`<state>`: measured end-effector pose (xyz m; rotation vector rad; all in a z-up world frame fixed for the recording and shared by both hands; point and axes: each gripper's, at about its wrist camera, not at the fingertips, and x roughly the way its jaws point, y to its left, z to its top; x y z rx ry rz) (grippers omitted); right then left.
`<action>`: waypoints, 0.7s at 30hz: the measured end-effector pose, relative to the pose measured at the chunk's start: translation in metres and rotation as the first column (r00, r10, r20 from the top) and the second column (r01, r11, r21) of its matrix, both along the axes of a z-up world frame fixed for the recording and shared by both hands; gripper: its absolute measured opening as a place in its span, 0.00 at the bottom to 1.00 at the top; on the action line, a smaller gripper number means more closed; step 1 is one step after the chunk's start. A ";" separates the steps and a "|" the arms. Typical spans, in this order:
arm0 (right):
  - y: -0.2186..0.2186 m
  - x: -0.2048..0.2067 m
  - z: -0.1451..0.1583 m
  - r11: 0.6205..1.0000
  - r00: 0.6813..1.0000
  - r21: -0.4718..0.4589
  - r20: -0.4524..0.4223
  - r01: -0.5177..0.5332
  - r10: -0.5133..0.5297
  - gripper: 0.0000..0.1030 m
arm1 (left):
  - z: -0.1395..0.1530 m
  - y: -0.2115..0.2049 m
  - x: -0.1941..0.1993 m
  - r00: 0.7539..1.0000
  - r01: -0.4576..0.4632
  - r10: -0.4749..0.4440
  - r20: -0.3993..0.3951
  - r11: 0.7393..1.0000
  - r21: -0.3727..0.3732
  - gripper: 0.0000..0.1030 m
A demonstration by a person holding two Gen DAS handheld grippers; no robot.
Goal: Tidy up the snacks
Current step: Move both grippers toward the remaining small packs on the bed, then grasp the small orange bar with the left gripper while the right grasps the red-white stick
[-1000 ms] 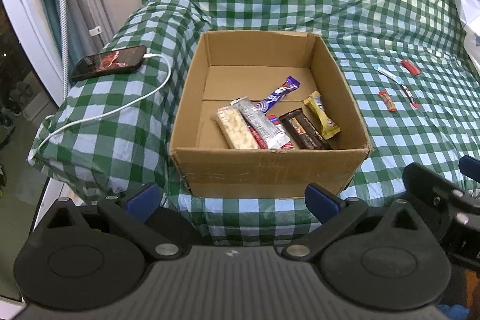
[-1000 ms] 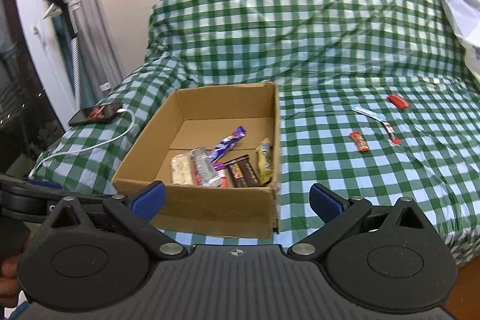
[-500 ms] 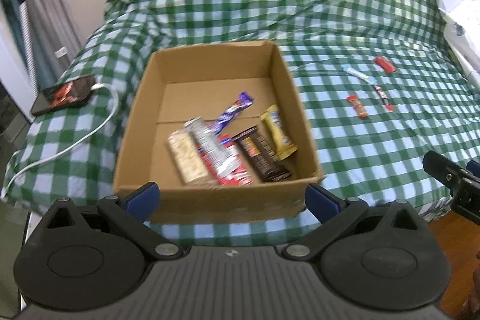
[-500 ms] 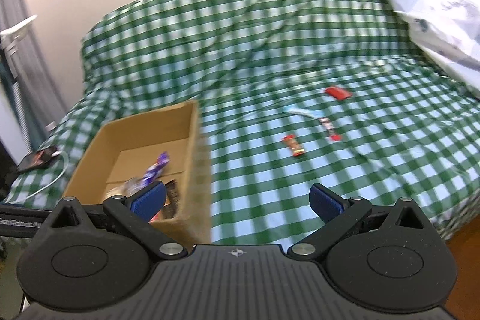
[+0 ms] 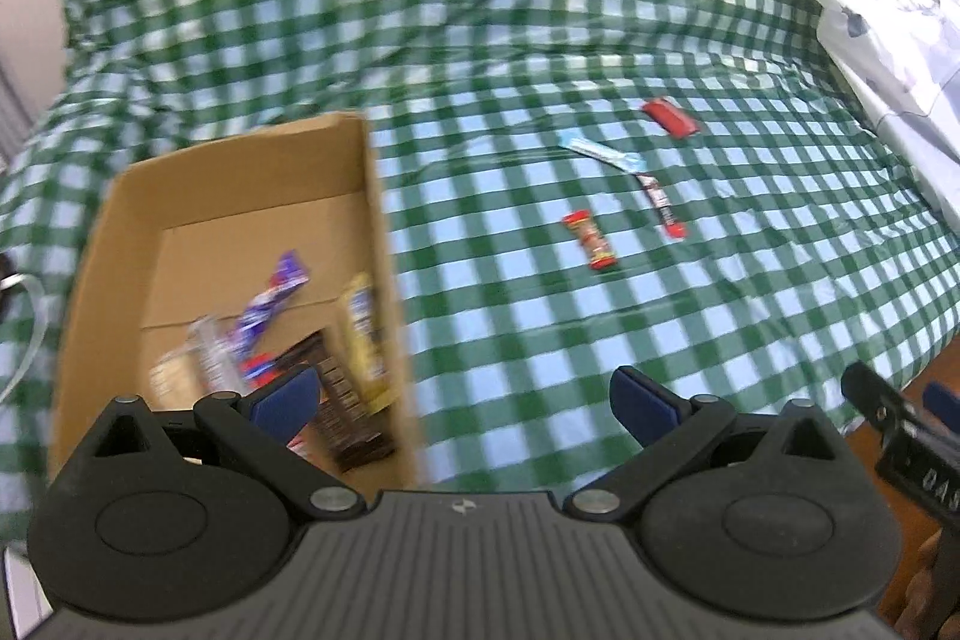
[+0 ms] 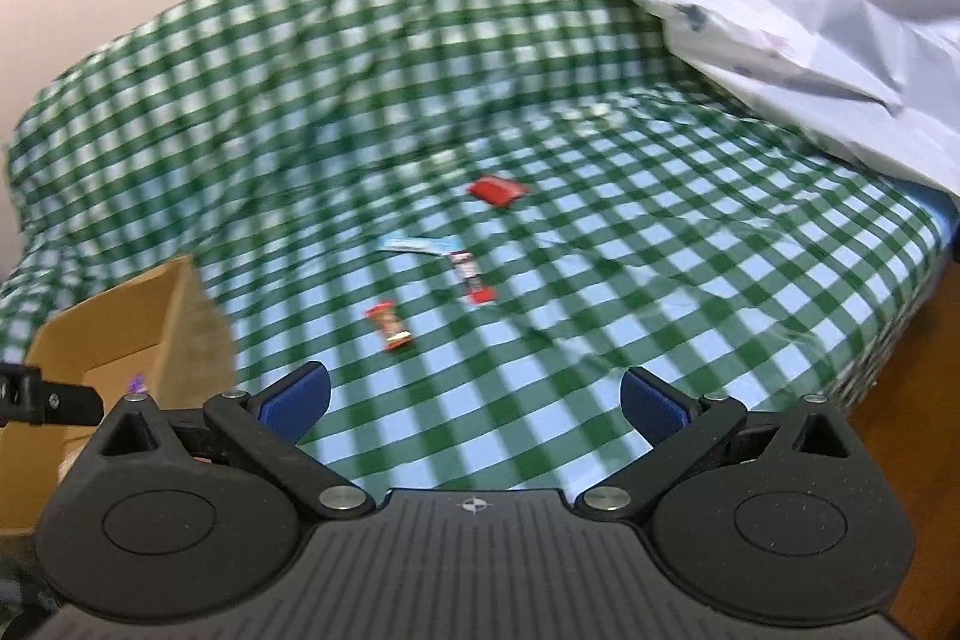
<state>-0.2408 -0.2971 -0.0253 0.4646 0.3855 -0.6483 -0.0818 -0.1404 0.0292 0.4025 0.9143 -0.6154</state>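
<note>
Both views have swung rightward since a second ago: the cardboard box (image 5: 240,280), which sat centred ahead of the left tongs (image 5: 462,394), now lies off to their left, and in the right wrist view only its corner (image 6: 120,340) shows at the left edge. The loose snacks have come toward the middle of both pictures.

Left tongs are spread wide and grip nothing; their blue fingertips (image 5: 282,400) hover over the near end of the box and the bed's edge. Right tongs (image 6: 474,394) are likewise spread and empty, poised above the checked bedspread (image 6: 600,340) short of the loose snacks.

Four snacks lie on the green-and-white bedspread (image 5: 510,310), well apart from the box. Nearest is a small red-and-yellow bar (image 5: 590,241) (image 6: 390,330). Just beyond it lies a dark stick with a red end (image 5: 662,207) (image 6: 472,277), whose far end meets a pale blue stick (image 5: 602,153) (image 6: 420,244). Farthest sits a flat red packet (image 5: 670,118) (image 6: 495,191).

Inside the box lie several wrapped bars, blurred: a purple one (image 5: 273,304), a yellow one (image 5: 363,334) against the right wall, a dark brown one (image 5: 342,400), and pale ones at left.

A crumpled pale sheet (image 6: 780,10) covers the bed's far right side. Part of the right tool (image 5: 900,436) shows at the left view's right edge.
</note>
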 end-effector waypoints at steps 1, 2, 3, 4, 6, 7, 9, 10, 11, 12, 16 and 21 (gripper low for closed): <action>-0.013 0.002 -0.003 1.000 1.000 -0.001 -0.003 0.012 -0.012 0.99 | -0.004 -0.013 0.006 1.000 0.000 0.001 -0.009 1.000 0.005 1.00; -0.026 0.005 -0.007 1.000 1.000 0.000 -0.006 0.025 -0.025 0.99 | -0.010 -0.028 0.013 1.000 -0.002 0.002 -0.014 1.000 0.010 1.00; -0.039 0.007 -0.011 0.999 0.999 0.005 -0.008 0.032 -0.032 0.99 | -0.015 -0.042 0.019 1.000 -0.001 0.002 -0.016 1.000 0.014 1.00; -0.051 0.020 -0.016 0.999 0.999 0.012 -0.010 0.038 -0.038 0.99 | -0.023 -0.059 0.027 1.000 -0.001 0.002 -0.019 1.000 0.024 1.00; -0.069 0.046 -0.023 0.999 0.999 0.022 -0.020 0.050 -0.050 0.99 | -0.039 -0.087 0.044 0.999 -0.006 0.008 -0.033 0.999 0.042 1.00; -0.076 0.059 -0.027 0.998 0.999 0.024 -0.024 0.050 -0.049 0.99 | -0.052 -0.105 0.054 0.999 -0.011 0.013 -0.045 0.999 0.053 1.00; -0.088 0.090 -0.036 0.999 0.998 0.024 -0.041 0.044 -0.043 0.99 | -0.073 -0.131 0.073 0.997 -0.022 0.028 -0.077 0.997 0.072 1.00; -0.091 0.106 -0.041 0.999 0.998 0.022 -0.051 0.044 -0.043 0.99 | -0.086 -0.146 0.084 0.995 -0.025 0.032 -0.097 0.997 0.073 1.00; -0.095 0.125 -0.047 0.999 0.997 0.026 -0.068 0.042 -0.040 0.99 | -0.099 -0.160 0.094 0.993 -0.028 0.037 -0.113 0.996 0.079 1.00; -0.097 0.144 -0.053 0.999 0.996 0.033 -0.082 0.037 -0.034 0.99 | -0.111 -0.172 0.102 0.992 -0.033 0.044 -0.122 0.996 0.087 1.00; -0.135 0.199 -0.089 0.999 0.988 0.034 -0.154 0.001 0.004 0.99 | -0.163 -0.213 0.133 0.985 -0.034 0.053 -0.163 0.992 0.121 1.00; -0.163 0.258 -0.135 0.994 0.965 -0.003 -0.239 -0.113 0.109 0.99 | -0.213 -0.230 0.160 0.971 -0.043 0.083 -0.224 0.983 0.176 1.00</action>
